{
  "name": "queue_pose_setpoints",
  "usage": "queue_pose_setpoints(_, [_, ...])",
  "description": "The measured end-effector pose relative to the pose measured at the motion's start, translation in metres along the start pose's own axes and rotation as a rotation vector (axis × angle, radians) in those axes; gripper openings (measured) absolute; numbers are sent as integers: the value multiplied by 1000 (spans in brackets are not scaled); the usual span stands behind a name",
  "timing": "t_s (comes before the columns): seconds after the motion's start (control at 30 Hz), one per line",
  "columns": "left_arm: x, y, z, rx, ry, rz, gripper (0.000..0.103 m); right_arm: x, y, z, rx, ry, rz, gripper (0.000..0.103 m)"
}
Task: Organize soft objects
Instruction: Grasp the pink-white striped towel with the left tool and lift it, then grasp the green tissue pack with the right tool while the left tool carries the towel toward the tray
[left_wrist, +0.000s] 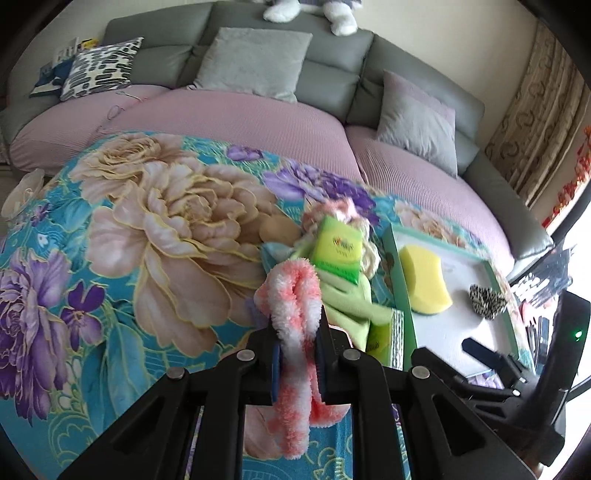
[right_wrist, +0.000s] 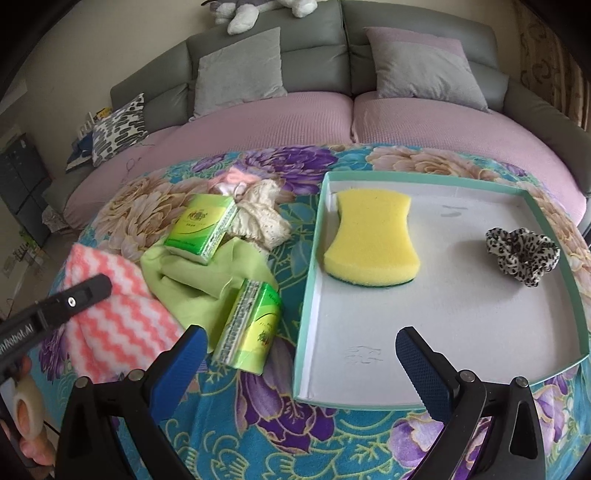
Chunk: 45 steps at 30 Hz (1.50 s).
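Your left gripper (left_wrist: 298, 354) was clamped on the pink-and-white fluffy cloth (left_wrist: 295, 314), its jaws closed tight on the bunched fabric — the cloth hung lifted above the floral blanket (left_wrist: 147, 221). Your right gripper (right_wrist: 303, 363) stood with fingers spread wide and nothing between them, hovering over the near edge of the teal-rimmed tray (right_wrist: 308, 295). Just beyond lay two green tissue packs (right_wrist: 249, 328) on a green cloth (right_wrist: 192, 273), beside a cream knit piece (right_wrist: 258, 214). In the tray sat a yellow sponge (right_wrist: 369, 236) and — well apart — a leopard-print scrunchie (right_wrist: 521, 254). Farthest back stood the sofa (right_wrist: 258, 122).
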<state>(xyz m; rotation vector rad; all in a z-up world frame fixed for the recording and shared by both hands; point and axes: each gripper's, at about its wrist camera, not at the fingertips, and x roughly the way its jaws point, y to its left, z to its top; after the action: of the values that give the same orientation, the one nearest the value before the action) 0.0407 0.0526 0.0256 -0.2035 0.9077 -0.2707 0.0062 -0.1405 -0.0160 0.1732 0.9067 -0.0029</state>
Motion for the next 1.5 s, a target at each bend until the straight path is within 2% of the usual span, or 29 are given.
queue_pose_setpoints(0.17, [-10,12,3,-32,-32,18,16,5,6,-2,-16,32,22,103])
queue_pose_setpoints(0.33, [-19,22,4,-61,-63,25,16,15,15,-4,-57,74,-1,103])
queue_pose_setpoints(0.43, [-17,24,4,-67,-55,27,16,22,21,-8,-88,98,-47,103])
queue_pose_setpoints(0.63, [-16,26,3,-74,-52,29,16,17,25,-7,-112,46,-71,103])
queue_pose_setpoints(0.73, [-16,27,3,-77,-53,29,16,16,27,-8,-111,29,-47,102])
queue_pose_setpoints(0.8, [-16,28,3,-78,-51,30,16,16,31,-7,-130,19,-49,92])
queue_pose_setpoints(0.83, [-16,28,3,-78,-51,30,16,16,32,-7,-135,16,-42,81])
queue_pose_setpoints(0.87, [-15,29,3,-78,-50,31,16,16,32,-7,-136,17,-31,76])
queue_pose_setpoints(0.93, [-15,29,3,-80,-49,31,16,18,35,-8,-143,23,-33,76])
queue_pose_setpoints(1.0, [-14,30,2,-83,-46,31,16,17,38,-9,-155,19,-30,71])
queue_pose_setpoints(1.03, [-13,30,2,-83,-45,31,16,17,39,-9,-159,17,-22,63])
queue_pose_setpoints(1.23, [-10,33,2,-87,-39,28,16,24,46,-11,-183,37,-18,41])
queue_pose_setpoints(1.33, [-7,35,2,-92,-34,29,16,34,47,-13,-184,65,-38,35])
queue_pose_setpoints(1.5, [-1,37,0,-97,-19,36,16,42,46,-13,-174,73,-47,32])
